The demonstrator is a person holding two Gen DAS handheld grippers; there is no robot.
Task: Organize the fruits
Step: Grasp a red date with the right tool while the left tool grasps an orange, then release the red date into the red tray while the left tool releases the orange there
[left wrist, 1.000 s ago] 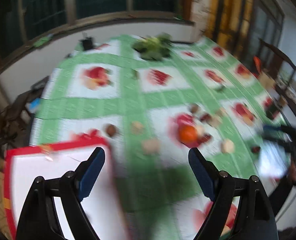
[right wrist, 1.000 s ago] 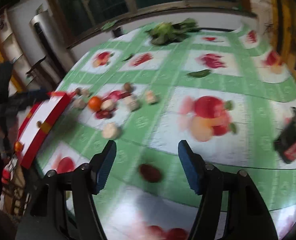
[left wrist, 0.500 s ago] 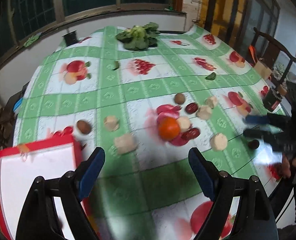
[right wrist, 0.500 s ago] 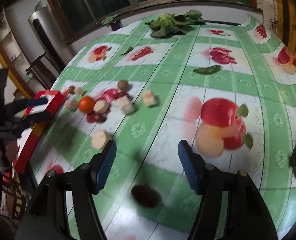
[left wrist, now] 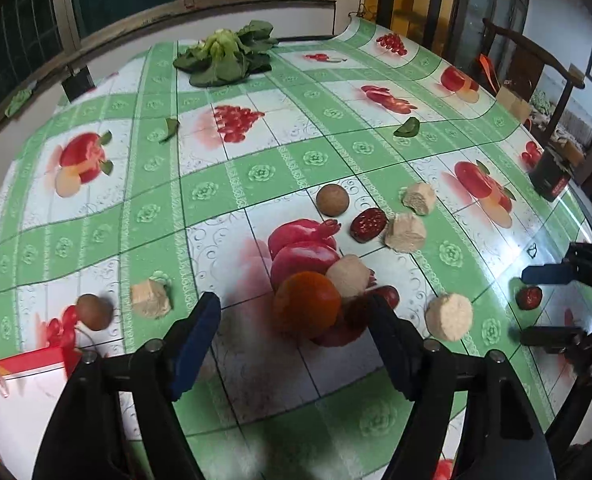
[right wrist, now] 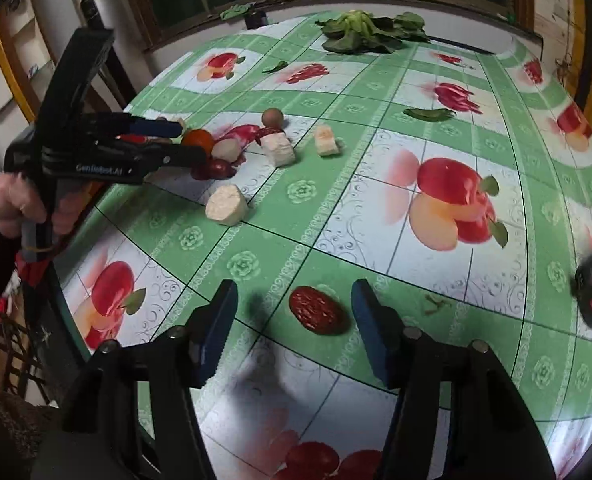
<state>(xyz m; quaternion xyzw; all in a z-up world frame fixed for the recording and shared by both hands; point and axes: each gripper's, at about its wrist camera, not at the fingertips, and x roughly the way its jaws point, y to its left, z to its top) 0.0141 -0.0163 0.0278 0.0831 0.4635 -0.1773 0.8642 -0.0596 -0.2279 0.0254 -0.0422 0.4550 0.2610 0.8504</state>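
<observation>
An orange [left wrist: 305,304] lies on the fruit-print tablecloth [left wrist: 256,172], and my left gripper [left wrist: 296,320] stands astride it. Its jaws are closing, and the pads are still clear of the orange's sides. In the right wrist view a wrinkled red date [right wrist: 317,310] lies between the fingers of my right gripper [right wrist: 294,312]. These jaws are closing too, with gaps on both sides of the date. The left gripper [right wrist: 188,142] shows at the left over the orange [right wrist: 198,138], held by a hand [right wrist: 8,200]. Pale fruit chunks [left wrist: 449,316], brown round fruits [left wrist: 332,199] and another date [left wrist: 368,224] lie around.
A red-rimmed white box [left wrist: 16,392] sits at the near left corner. Leafy greens [left wrist: 226,56] lie at the table's far end. A dark carton [left wrist: 549,176] stands near the right edge. Loose leaves [left wrist: 407,127] lie mid-table.
Both grippers have come down and forward to the table. The orange now lies between the left fingers and the date between the right ones. Both pairs of jaws have narrowed.
</observation>
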